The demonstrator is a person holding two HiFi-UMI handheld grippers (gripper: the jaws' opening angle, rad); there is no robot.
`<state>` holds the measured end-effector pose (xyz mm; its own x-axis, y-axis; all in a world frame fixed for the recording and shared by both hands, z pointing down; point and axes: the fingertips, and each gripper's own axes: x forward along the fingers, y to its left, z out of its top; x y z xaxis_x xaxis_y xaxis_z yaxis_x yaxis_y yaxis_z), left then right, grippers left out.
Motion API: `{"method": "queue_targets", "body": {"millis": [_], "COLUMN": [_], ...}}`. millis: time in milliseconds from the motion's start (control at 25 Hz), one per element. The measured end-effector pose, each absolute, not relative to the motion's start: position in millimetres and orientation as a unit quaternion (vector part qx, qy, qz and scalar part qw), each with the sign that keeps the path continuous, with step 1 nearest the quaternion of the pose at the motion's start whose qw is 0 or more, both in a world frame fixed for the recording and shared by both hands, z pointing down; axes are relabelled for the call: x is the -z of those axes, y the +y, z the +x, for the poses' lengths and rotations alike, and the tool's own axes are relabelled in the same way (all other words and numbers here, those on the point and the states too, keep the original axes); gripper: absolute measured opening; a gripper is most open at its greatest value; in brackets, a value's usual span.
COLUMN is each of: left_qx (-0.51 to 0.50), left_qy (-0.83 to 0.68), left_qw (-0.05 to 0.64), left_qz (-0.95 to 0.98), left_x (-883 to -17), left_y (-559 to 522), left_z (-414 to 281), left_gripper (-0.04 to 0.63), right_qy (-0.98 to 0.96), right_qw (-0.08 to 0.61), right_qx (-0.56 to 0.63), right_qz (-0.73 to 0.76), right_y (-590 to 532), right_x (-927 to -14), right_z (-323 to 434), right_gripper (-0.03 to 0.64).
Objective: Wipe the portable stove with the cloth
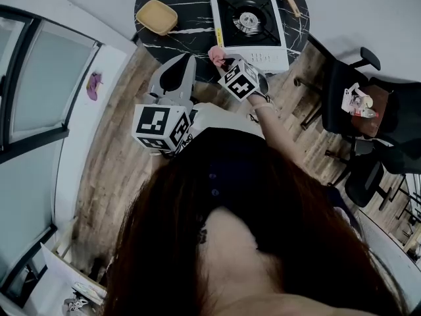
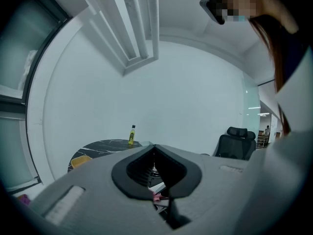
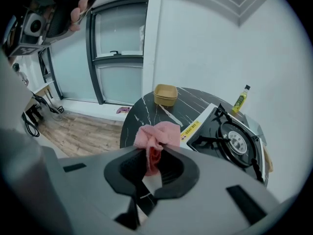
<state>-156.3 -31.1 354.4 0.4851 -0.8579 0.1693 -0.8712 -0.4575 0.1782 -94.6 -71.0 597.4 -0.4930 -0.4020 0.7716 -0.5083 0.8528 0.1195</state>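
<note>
Over at the white portable stove with the black burner top (image 1: 250, 26): parked on the far side of the round black marbled counter (image 1: 187, 2), pan supports bare, nothing on it, not yet touched. Looks set up for an easy reach from the near edge. Just beside its near corner, up in the air over the counter's rim: the crumpled pink cloth (image 1: 215, 54), gripped by the right gripper (image 1: 220, 59). Down that gripper's own view, fingers (image 3: 178, 173) clenched hard on a fold at the cloth's middle, with a loose pink bunch spilling out past the tips. Probably held that way to leave a soft wad free for pressing onto the stove. No contact yet, clear air between cloth and stove. Further back, the left gripper (image 1: 185, 60): off the counter, above the wooden plank floor (image 1: 125, 163), aimed toward the counter, fingers (image 2: 134, 173) closed tip to tip on nothing at all. Kept out of the way, by the look of it, for a one-handed wipe. Off to the side, well apart from the stove: a yellow square dish (image 1: 156, 16) on the counter and a small yellow bottle (image 3: 239, 99) by the wall.
</note>
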Motion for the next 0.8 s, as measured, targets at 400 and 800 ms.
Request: {"method": "queue_targets", "body": {"millis": [400,800], "left_qx": [-0.031,-0.035], "left_qy": [-0.507,-0.501], "left_qw": [0.127,0.13], "left_qz": [0.852,0.855], "left_x": [-359.6,-361.5], "left_y": [-50.4,-68.7], "left_z": [-176.0,-186.7], "left_gripper": [0.012,0.012], "right_qy": [-0.849,-0.826], "right_qw": [0.446,0.491], "right_qx": [-0.048,-0.01], "right_qz": [0.28,0.276], "right_y": [-97.7,-115.4], "right_x": [-597.8,-600.0], "right_z": [-103.9,-108.3], "right_gripper": [0.043,0.043]}}
